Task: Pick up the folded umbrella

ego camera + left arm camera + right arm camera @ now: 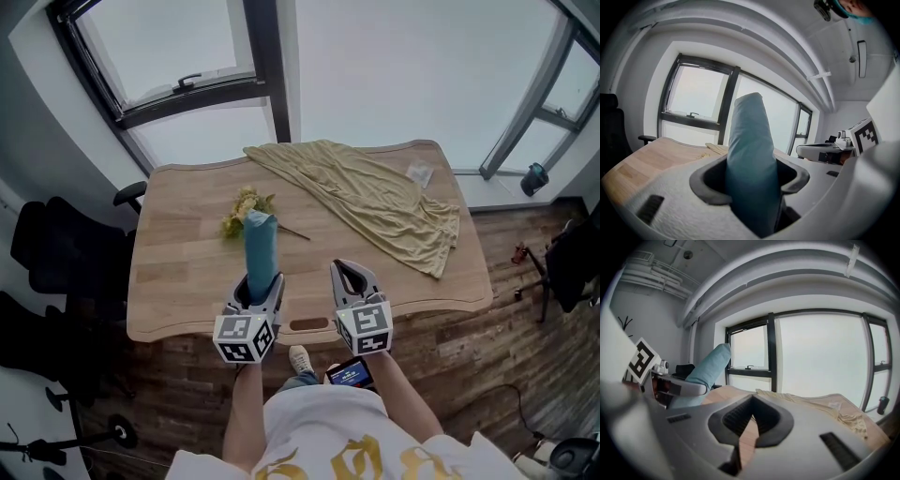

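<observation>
Aloft, left gripper (262,286) around folded umbrella (261,242)

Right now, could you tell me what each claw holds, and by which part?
Left claw grips the teal folded umbrella near one end; right claw holds nothing.
</observation>
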A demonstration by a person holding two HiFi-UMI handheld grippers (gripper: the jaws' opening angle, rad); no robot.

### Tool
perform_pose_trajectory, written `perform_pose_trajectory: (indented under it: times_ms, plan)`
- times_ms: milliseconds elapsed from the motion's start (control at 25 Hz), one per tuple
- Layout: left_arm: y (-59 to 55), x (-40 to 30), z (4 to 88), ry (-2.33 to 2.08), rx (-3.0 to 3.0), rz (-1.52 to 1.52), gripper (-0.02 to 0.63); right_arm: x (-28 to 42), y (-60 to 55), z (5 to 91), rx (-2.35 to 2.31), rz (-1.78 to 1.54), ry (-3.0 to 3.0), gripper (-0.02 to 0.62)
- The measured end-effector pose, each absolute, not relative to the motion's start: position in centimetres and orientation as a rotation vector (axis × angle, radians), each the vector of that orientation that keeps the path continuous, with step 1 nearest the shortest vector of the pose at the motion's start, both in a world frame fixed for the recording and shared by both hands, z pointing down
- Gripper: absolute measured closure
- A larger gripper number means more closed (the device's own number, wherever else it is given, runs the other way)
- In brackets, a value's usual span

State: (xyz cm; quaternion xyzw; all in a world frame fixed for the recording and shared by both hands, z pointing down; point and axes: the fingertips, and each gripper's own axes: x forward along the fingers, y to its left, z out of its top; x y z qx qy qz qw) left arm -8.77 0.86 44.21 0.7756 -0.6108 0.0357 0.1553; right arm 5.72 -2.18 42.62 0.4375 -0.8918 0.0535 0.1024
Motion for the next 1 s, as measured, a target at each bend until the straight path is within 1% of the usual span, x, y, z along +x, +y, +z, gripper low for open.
perform_pose_trajectory:
  times_ms: [1000]
  plan:
    - [-0.5,-7.3,45.0,-1.702,2.219,0.104,0.336,7.5,-3.6,44.0,1.299,0.186,-2.607,0.584]
